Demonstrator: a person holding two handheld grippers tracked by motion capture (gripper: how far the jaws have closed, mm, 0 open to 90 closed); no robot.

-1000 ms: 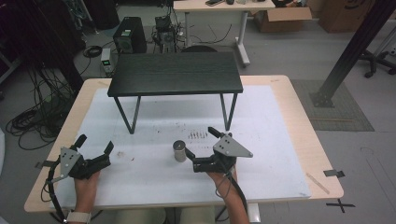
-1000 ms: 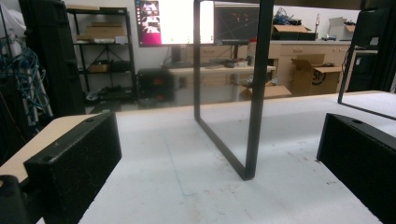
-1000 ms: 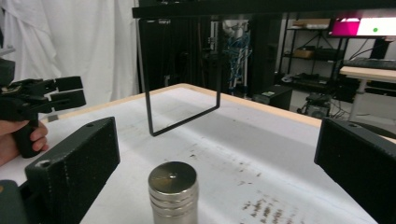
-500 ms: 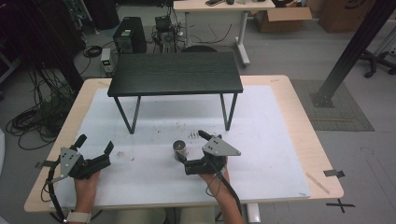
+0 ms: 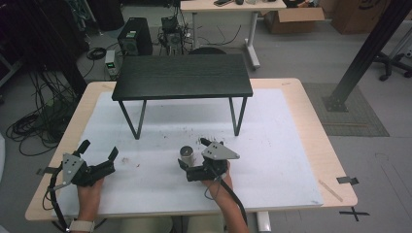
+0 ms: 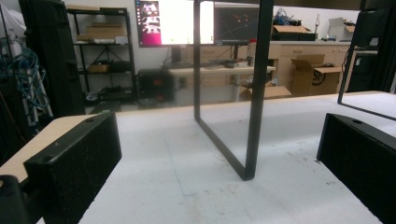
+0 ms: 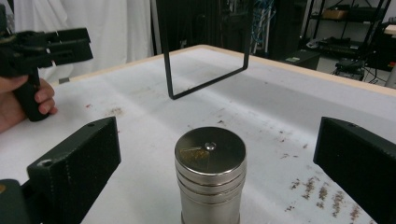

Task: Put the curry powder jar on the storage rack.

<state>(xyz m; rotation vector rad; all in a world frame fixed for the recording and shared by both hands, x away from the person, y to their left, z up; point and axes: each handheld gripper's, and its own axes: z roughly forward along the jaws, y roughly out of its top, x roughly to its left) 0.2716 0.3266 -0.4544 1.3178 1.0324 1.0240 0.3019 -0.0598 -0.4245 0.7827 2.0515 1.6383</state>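
Black stand sat at far side of white mat; steel canister stood upright near mat's front, w/ right gripper jaws wide apart either side, not touching. Left gripper jaws apart, nothing betw. Canister prob. heavy, rigid, slick; best gripped across ribbed body below lid.

At the bottom of the right gripper view, the metal canister is cut off by the frame's lower edge, hiding its base. In the high view it is too small for detail. Both forearms leave that frame's bottom edge.
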